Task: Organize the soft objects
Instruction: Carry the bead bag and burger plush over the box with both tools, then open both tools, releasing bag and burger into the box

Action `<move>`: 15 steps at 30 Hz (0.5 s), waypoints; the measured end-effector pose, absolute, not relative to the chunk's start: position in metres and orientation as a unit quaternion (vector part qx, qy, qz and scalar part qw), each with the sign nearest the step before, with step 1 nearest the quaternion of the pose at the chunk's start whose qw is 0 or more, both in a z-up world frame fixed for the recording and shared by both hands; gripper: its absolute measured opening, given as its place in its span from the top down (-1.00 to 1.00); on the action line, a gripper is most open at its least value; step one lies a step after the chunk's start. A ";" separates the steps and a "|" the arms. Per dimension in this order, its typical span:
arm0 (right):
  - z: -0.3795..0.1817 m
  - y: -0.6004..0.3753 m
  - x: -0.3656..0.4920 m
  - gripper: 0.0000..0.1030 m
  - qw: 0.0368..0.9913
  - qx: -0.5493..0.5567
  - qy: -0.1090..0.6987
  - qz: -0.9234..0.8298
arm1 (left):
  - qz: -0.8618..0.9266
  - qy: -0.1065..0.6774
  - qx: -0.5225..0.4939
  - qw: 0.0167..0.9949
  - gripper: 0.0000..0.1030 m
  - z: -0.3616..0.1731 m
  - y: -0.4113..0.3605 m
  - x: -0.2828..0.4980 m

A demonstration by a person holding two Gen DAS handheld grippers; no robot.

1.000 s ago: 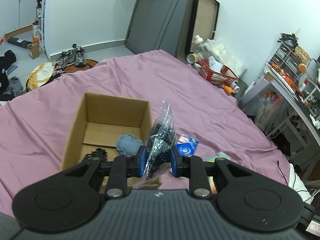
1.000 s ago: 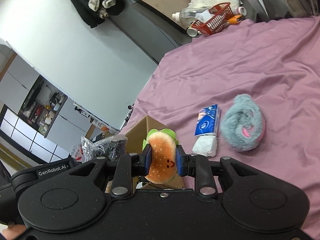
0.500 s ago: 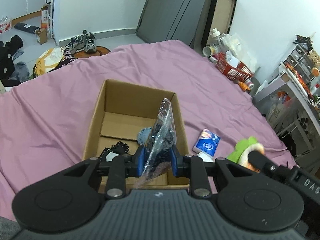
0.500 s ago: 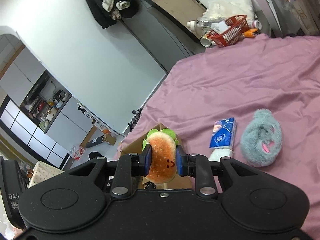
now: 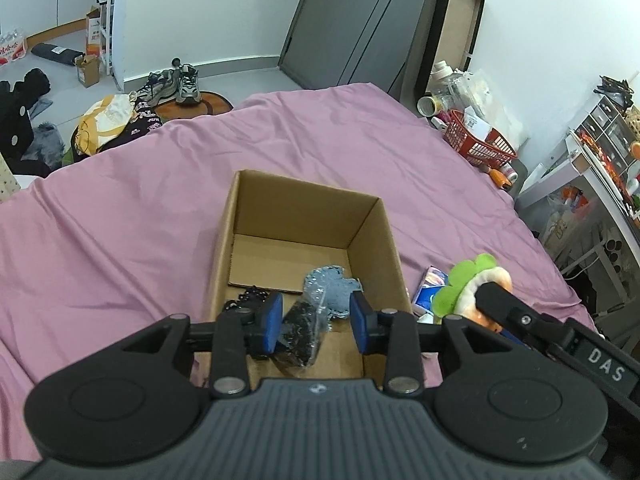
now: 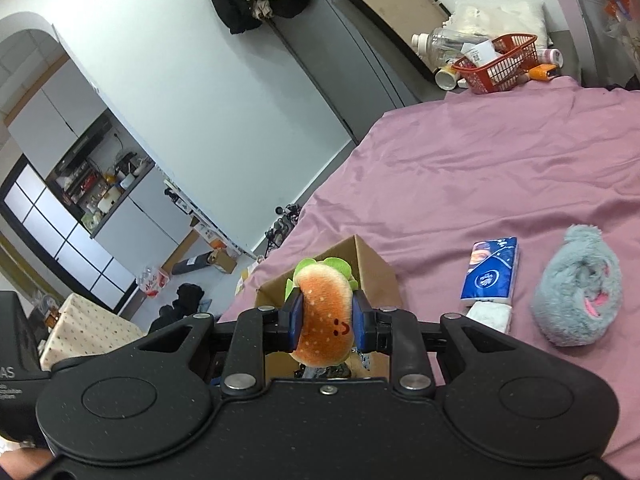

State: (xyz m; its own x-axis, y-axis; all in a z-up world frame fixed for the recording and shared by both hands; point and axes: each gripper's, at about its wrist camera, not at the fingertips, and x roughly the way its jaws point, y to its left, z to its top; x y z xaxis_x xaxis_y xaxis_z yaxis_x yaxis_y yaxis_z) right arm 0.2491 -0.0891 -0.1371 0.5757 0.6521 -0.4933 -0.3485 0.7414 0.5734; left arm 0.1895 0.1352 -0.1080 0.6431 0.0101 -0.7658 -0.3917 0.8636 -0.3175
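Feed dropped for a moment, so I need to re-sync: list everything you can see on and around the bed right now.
Cardboard box: 1, brown, open, on the bed.
Clear bag: 1, dark contents, inside box between the open left fingers.
Blue cloth: 1, on box floor.
Black item: 1, box floor; unclear what.
Burger toy: 1, orange and green, held beside box.
Tissue pack: 1, blue, on sheet.
Fuzzy slipper: 1, grey-blue, right of tissues.
Red basket: 1, past the bed's far corner.
Bedsheet: 1, purple.
Left gripper: open.
Right gripper: shut on burger toy.
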 end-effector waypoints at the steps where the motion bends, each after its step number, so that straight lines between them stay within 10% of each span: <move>1: -0.138 -0.086 0.250 0.51 0.861 0.210 0.360 0.292 | 0.115 0.406 -0.235 0.876 0.32 -0.108 0.135 0.190; 11: -0.136 -0.084 0.249 0.05 0.842 0.231 0.384 0.299 | 0.127 0.413 -0.239 0.869 0.26 -0.109 0.152 0.187; 15: -0.130 -0.095 0.247 -0.02 0.847 0.233 0.386 0.283 | 0.139 0.400 -0.231 0.876 -0.11 -0.103 0.151 0.182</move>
